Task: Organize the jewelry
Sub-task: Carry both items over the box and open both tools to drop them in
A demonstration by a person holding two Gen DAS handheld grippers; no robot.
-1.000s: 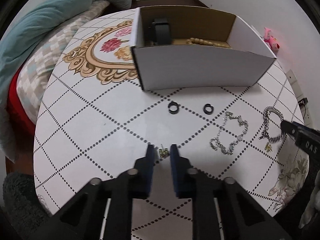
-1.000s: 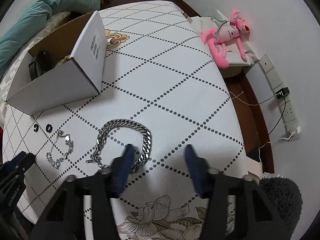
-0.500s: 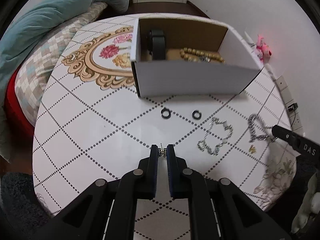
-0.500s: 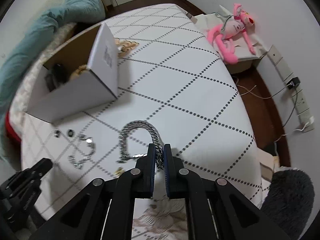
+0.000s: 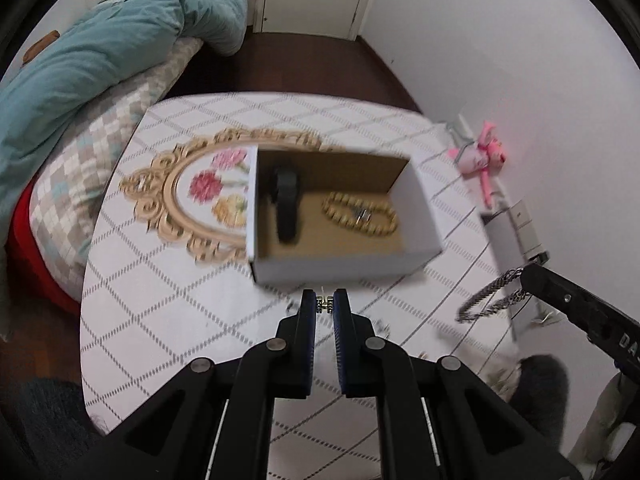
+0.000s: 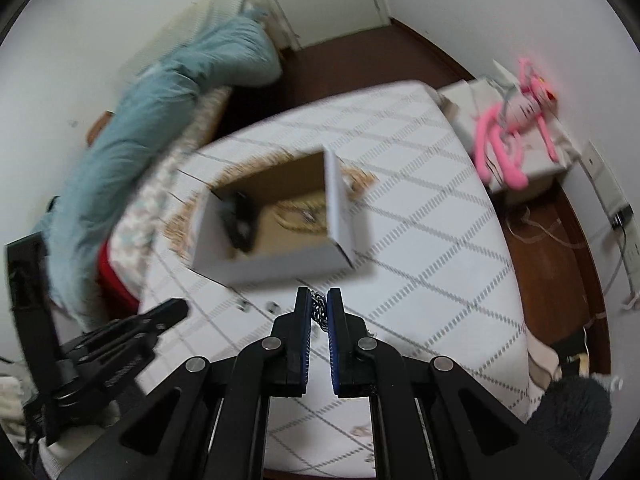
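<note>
Before you sits the open white cardboard box (image 5: 344,268) on the diamond-patterned white table (image 5: 168,304); your right gripper (image 6: 319,312) pinches the heavy silver curb-chain bracelet (image 5: 486,294), hanging clear of the table; your left gripper (image 5: 324,305) pinches a tiny gold earring (image 5: 324,304); swing fast and the dangling chain may snag the box wall; the earring could slip from its thin grip.

The right gripper (image 6: 319,304) has closed on the silver chain bracelet (image 5: 486,294) and lifted it off the table (image 5: 168,304). The left gripper (image 5: 324,305) has risen too, carrying its small earring (image 5: 324,303).
</note>
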